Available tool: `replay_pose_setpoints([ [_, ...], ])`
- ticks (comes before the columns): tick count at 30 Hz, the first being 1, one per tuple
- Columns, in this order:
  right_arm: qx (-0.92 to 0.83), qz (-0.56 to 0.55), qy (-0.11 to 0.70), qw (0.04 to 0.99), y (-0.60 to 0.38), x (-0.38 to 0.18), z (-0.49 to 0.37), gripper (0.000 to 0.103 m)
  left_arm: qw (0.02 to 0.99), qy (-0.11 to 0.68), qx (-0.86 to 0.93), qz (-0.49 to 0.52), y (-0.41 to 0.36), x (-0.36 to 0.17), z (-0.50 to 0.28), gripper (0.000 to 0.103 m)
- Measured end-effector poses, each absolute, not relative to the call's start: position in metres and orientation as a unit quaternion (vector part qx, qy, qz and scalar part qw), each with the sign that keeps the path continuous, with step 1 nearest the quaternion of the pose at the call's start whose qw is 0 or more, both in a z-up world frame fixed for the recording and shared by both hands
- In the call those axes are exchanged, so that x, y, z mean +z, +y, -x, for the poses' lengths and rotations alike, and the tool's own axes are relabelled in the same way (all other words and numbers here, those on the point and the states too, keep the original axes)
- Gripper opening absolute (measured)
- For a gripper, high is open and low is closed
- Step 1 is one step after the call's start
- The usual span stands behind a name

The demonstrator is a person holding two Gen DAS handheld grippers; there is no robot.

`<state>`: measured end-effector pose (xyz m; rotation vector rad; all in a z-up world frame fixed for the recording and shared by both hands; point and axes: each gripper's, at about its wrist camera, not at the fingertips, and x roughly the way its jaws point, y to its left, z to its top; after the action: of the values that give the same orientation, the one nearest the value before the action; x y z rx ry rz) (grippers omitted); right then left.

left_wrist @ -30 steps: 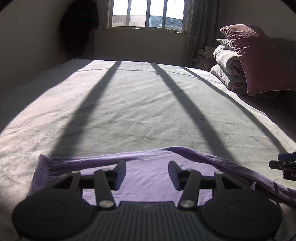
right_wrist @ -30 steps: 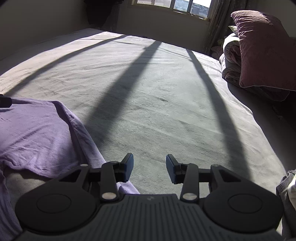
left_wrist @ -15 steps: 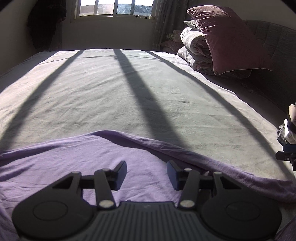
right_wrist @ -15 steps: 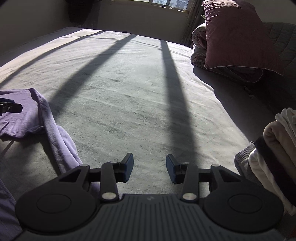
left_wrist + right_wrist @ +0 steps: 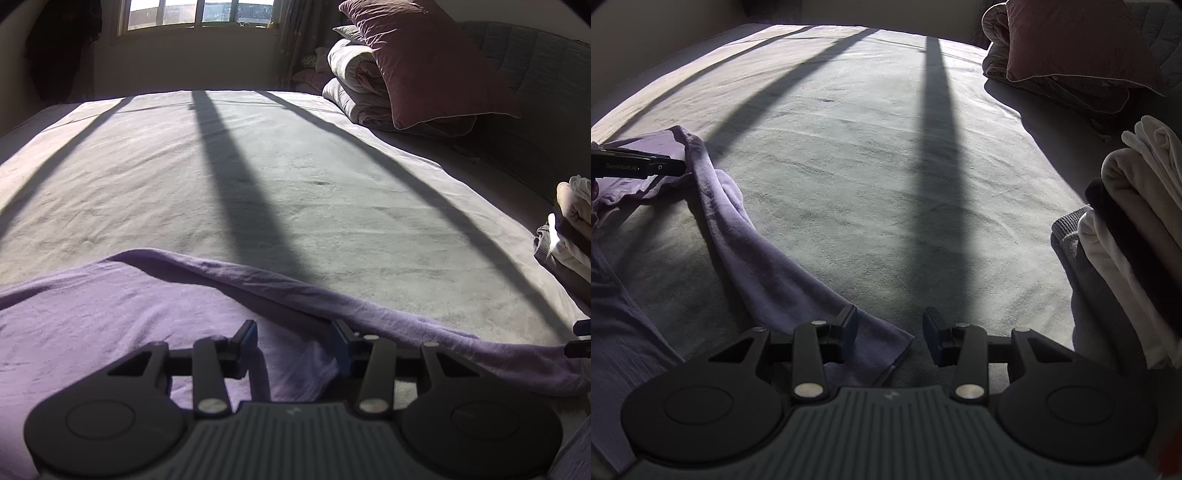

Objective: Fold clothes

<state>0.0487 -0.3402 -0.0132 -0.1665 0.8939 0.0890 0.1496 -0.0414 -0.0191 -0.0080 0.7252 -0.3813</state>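
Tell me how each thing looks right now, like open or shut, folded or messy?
left gripper: open, over the purple cloth, holding nothing.
right gripper: open, holding nothing, above the purple cloth's corner.
purple cloth: spread out on the bed, rumpled, not folded yet.
pile of clothes: folded and stacked.
pillow: leaning on the rolled quilt.
quilt: rolled up.

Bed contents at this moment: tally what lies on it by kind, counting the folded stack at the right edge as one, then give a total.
Purple garment, spread out: 1
Stack of folded clothes: 1
Maroon pillow: 1
Folded pale quilt under the pillow: 1
Total: 4
Both grippers, left and right, are open over the garment's edge.
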Motion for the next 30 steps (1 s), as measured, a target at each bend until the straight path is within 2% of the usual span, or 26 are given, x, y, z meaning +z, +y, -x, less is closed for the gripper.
replay_pose_setpoints([
  [1,0.041,0.08,0.435,0.896,-0.341,-0.017,-0.049,0.032,0.917,0.354,-0.185,0.008,-0.041,-0.02,-0.151,0.044],
  [2,0.039,0.08,0.439,0.894,-0.341,-0.02,-0.048,0.014,0.917,0.355,-0.184,0.013,-0.041,-0.021,-0.152,0.043],
  [3,0.039,0.078,0.441,0.893,-0.342,-0.023,-0.048,0.002,0.916,0.356,-0.184,0.018,-0.041,-0.022,-0.153,0.043],
  [12,0.003,0.123,0.396,0.91,-0.341,0.003,-0.058,0.002,0.921,0.35,-0.169,0.02,-0.037,-0.02,-0.167,0.04],
  [19,-0.073,0.152,0.346,0.923,-0.354,0.024,-0.105,0.002,0.925,0.344,-0.161,0.022,-0.026,-0.019,-0.179,0.04],
  [30,-0.134,0.166,0.349,0.912,-0.362,-0.005,-0.193,0.001,0.919,0.332,-0.214,0.013,-0.008,-0.023,-0.176,0.04],
])
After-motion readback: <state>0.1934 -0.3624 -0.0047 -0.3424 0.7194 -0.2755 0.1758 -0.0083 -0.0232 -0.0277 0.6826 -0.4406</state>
